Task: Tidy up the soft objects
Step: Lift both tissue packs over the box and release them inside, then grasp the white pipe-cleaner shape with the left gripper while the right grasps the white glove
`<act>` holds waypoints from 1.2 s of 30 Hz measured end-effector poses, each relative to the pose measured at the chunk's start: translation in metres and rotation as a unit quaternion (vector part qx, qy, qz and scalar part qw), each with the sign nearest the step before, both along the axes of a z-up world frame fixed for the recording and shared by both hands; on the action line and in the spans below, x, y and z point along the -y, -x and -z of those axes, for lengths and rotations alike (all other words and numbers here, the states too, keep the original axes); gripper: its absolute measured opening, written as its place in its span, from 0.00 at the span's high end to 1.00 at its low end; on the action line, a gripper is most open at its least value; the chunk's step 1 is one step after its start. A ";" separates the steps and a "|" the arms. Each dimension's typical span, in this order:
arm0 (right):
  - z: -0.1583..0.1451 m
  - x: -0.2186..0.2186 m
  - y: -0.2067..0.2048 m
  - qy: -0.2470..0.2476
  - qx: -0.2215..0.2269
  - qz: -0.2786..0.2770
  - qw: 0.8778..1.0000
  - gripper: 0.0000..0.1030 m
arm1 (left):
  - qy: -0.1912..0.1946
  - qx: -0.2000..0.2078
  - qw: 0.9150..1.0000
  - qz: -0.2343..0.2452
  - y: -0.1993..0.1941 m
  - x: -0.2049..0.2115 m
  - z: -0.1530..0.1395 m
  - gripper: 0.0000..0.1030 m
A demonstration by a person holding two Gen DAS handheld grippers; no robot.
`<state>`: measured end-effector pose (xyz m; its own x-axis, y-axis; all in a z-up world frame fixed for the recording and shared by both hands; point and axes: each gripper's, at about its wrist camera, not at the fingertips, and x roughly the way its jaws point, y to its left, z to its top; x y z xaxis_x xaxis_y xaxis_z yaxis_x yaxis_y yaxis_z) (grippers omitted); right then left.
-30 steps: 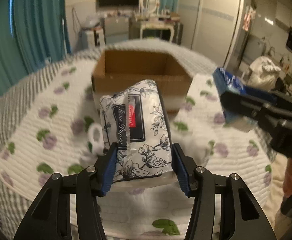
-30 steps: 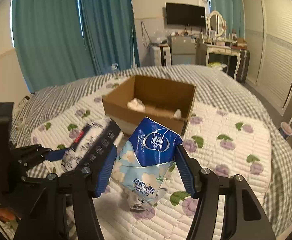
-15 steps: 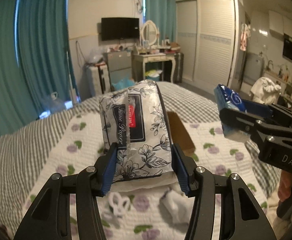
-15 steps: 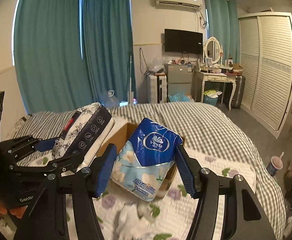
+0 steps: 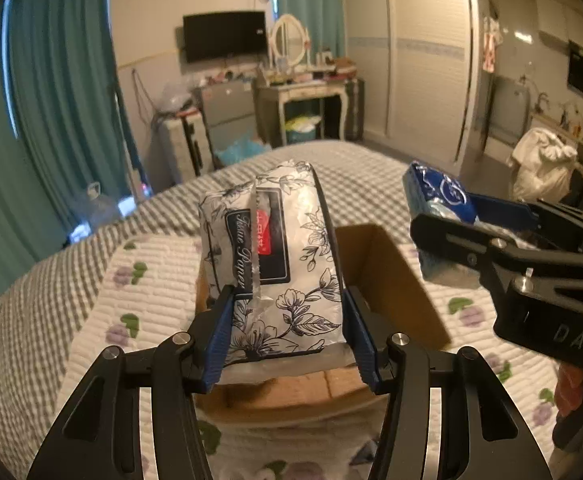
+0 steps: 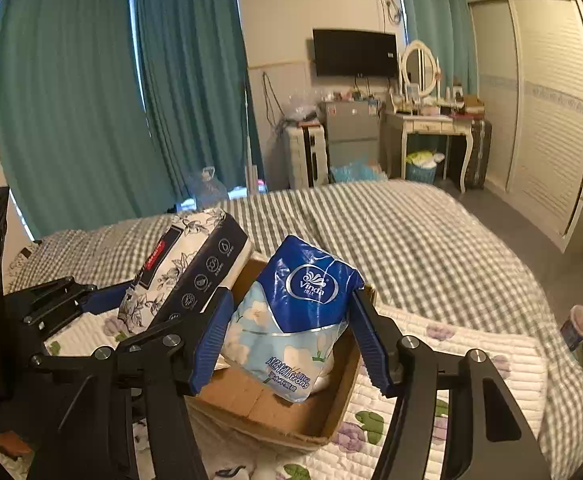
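My left gripper (image 5: 287, 332) is shut on a white tissue pack with black flower print (image 5: 271, 264), held in the air over an open cardboard box (image 5: 395, 280) on the bed. My right gripper (image 6: 291, 340) is shut on a blue and white Vinda tissue pack (image 6: 295, 312), which hangs above the same cardboard box (image 6: 275, 408). In the left wrist view the right gripper (image 5: 443, 240) and its blue pack (image 5: 439, 196) sit at the right. In the right wrist view the flower-print pack (image 6: 187, 268) and the left gripper (image 6: 107, 300) are at the left.
The box rests on a white quilt with purple flowers (image 5: 151, 292) over a grey checked bedspread (image 6: 411, 236). Small white and dark items lie on the quilt in front of the box (image 6: 227, 472). A cup (image 6: 579, 324) stands off the bed's right edge. Teal curtains (image 6: 91, 100) hang behind.
Both grippers have moved forward and a little up with their packs, from in front of the box to above it. The box now lies under both packs.
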<state>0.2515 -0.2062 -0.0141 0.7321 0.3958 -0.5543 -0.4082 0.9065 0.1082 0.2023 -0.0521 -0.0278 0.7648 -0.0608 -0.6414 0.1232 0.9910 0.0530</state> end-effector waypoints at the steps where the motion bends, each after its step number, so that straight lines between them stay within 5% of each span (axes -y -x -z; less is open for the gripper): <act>1: 0.005 -0.001 -0.006 0.002 -0.004 0.001 1.000 0.42 | 0.000 -0.003 1.000 0.000 -0.003 -0.001 0.003 0.50; 10: 0.028 0.005 -0.021 -0.015 -0.018 0.015 1.000 0.33 | -0.005 -0.001 1.000 0.013 -0.014 -0.003 0.015 0.44; 14: 0.015 0.010 -0.013 -0.009 -0.002 0.022 1.000 0.24 | -0.014 0.005 1.000 0.008 -0.007 0.003 0.009 0.25; 16: 0.003 0.015 -0.005 -0.006 0.009 0.028 1.000 0.21 | -0.012 0.011 1.000 0.005 0.001 0.003 0.000 0.25; 27: -0.101 0.033 0.099 0.013 0.083 0.046 0.995 0.07 | -0.020 0.121 0.992 -0.005 0.104 -0.007 -0.104 0.24; 29: -0.115 0.036 0.123 0.016 0.088 0.046 0.995 0.03 | -0.021 0.133 0.991 -0.005 0.126 -0.009 -0.122 0.13; 36: -0.099 0.035 0.177 0.052 0.061 0.046 0.996 0.00 | -0.009 0.126 0.992 -0.022 0.170 -0.028 -0.123 0.09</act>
